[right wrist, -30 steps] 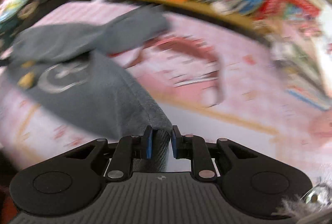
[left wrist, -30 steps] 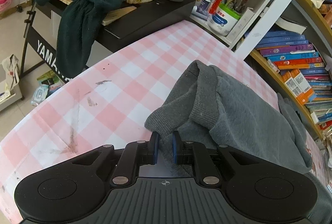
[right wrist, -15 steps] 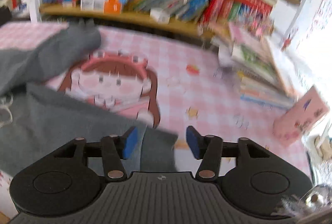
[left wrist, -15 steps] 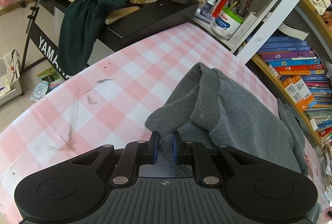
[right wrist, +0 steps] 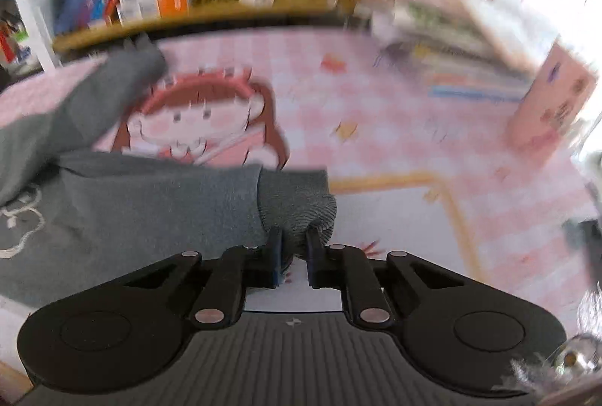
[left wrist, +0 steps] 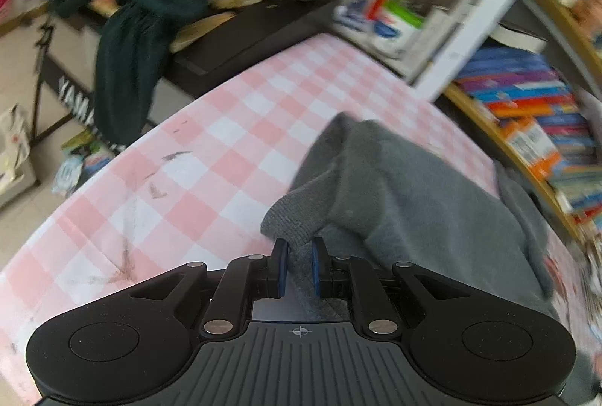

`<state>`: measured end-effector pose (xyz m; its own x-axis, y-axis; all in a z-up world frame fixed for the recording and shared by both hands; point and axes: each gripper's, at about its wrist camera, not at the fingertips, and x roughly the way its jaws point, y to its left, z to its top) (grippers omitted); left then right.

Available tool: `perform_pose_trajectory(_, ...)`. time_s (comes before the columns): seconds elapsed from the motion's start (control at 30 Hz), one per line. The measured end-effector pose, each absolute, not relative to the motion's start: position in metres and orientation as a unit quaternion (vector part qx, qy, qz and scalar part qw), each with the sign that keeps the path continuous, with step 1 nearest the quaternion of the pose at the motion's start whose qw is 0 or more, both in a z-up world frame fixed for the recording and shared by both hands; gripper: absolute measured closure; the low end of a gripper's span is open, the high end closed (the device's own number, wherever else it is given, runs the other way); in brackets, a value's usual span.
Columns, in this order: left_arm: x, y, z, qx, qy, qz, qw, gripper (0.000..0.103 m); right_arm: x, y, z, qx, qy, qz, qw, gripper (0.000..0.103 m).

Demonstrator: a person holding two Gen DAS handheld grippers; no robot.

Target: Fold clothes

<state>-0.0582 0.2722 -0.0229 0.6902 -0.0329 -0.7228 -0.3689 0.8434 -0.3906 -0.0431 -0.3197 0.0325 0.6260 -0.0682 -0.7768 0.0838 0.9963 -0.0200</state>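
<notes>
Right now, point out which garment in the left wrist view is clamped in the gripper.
The grey sweater on the checked tablecloth: its ribbed edge sits between the left gripper pads. The dark green garment hangs untouched off the keyboard.

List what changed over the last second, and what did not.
The right gripper let go of the grey sweatshirt's edge, moved along it, opened wide, and has just closed on its ribbed cuff. The left gripper stayed clamped on the other ribbed cuff, the sweatshirt still on the pink checked cloth.
</notes>
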Motion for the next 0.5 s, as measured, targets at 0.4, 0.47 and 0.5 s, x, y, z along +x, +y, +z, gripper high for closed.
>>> perform_pose_trajectory(0.4,-0.082,0.276,-0.033,-0.256,0.414,0.095,0.869,0.091,-0.075,-0.329,-0.007,0.006,0.485,-0.093,0.87,0.083)
perform_pose_trajectory(0.47,-0.082,0.276,-0.032,-0.25,0.418,0.093,0.869,0.086,-0.072,-0.33,-0.008,-0.003,0.484,-0.099,0.87,0.073)
perform_pose_trajectory(0.5,-0.083,0.275,-0.029,-0.24,0.415,0.093,0.872,0.086,-0.071,-0.33,-0.007,-0.008,0.482,-0.104,0.87,0.067)
